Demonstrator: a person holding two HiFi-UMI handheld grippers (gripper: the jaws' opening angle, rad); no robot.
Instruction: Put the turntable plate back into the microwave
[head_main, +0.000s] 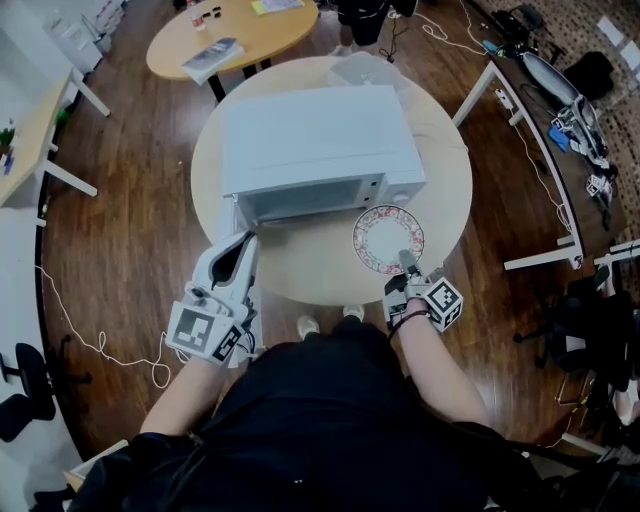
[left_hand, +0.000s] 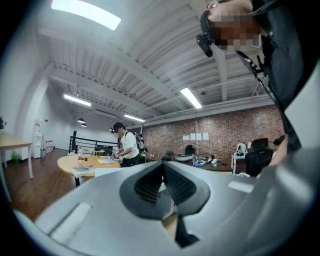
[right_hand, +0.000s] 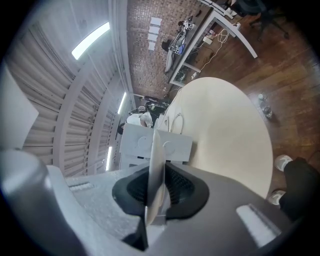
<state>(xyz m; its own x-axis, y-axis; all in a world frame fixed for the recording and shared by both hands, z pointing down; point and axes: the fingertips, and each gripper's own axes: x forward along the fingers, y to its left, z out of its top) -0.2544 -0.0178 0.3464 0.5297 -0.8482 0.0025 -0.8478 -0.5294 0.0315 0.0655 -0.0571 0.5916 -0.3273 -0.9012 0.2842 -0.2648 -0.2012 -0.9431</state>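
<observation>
a person stands at a round pale wooden table (head_main: 440, 190) where a white boxy microwave (head_main: 315, 140) waits with its cavity facing them. the right gripper (head_main: 405, 265) is clamped narrow on the near rim of a round turntable plate with a red floral border (head_main: 388, 238), which hangs over the tabletop at about five o'clock from the microwave, outside the cavity and not yet lined up with it. at seven o'clock, the left gripper (head_main: 245, 250) has its jaws drawn close on what appears to be the edge of the opened white door (head_main: 236, 215), though its own view shows only a pale sliver between the pads. the hazards from here: a plate pinched at one edge can sag or slip, and its far rim could strike the cavity frame if it goes in tilted or off-centre.
</observation>
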